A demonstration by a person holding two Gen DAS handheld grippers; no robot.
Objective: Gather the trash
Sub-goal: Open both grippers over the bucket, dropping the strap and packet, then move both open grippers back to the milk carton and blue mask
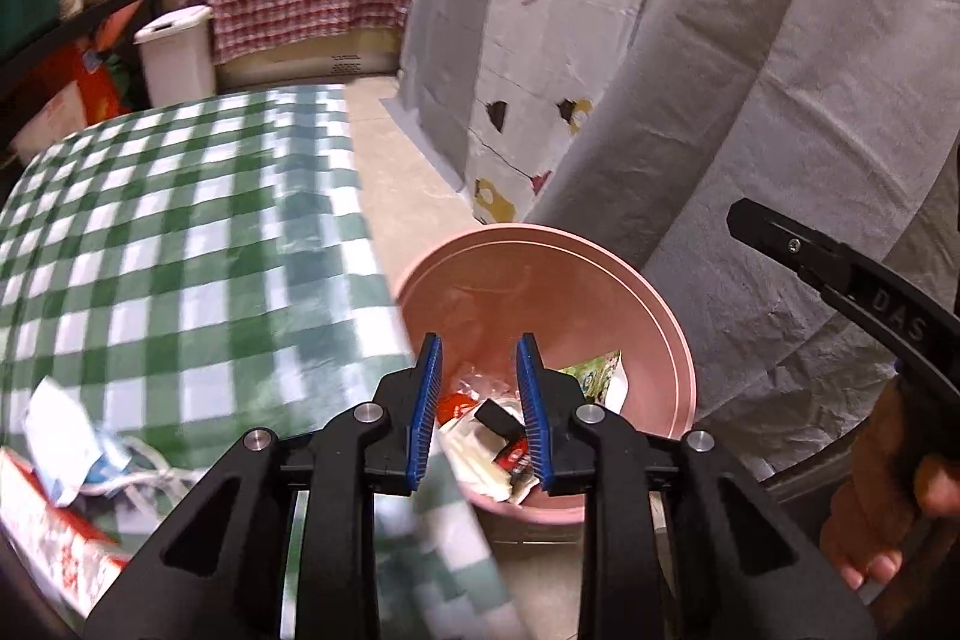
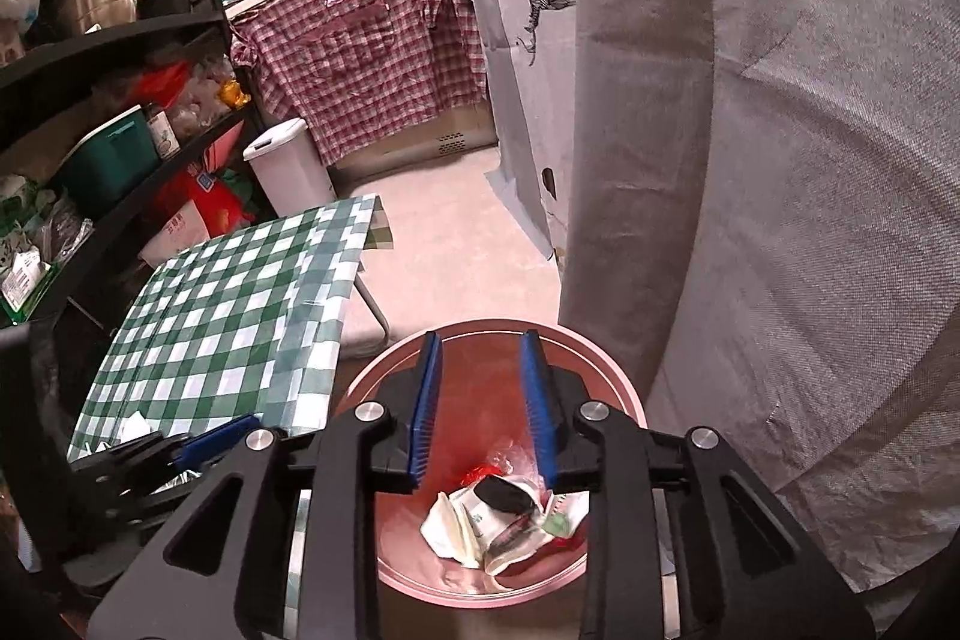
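Observation:
A pink trash bin (image 1: 600,274) stands on the floor beside the table with the green checked cloth (image 1: 180,250). It holds crumpled wrappers and paper (image 1: 486,436). My left gripper (image 1: 479,358) is open and empty at the table edge, over the bin's near rim. My right gripper (image 2: 480,358) is open and empty directly above the bin (image 2: 624,388); the trash (image 2: 504,514) lies at the bottom. Crumpled paper (image 1: 60,424) and a red-and-white package (image 1: 54,532) lie on the table at the lower left. The right gripper's body (image 1: 840,292) shows at the right of the left wrist view.
A grey printed curtain (image 1: 750,100) hangs just right of the bin. A white lidded bin (image 2: 288,160) stands on the floor behind the table. Black shelving (image 2: 108,70) with pots and packages lines the left. A red checked cloth (image 2: 372,46) hangs under the counter.

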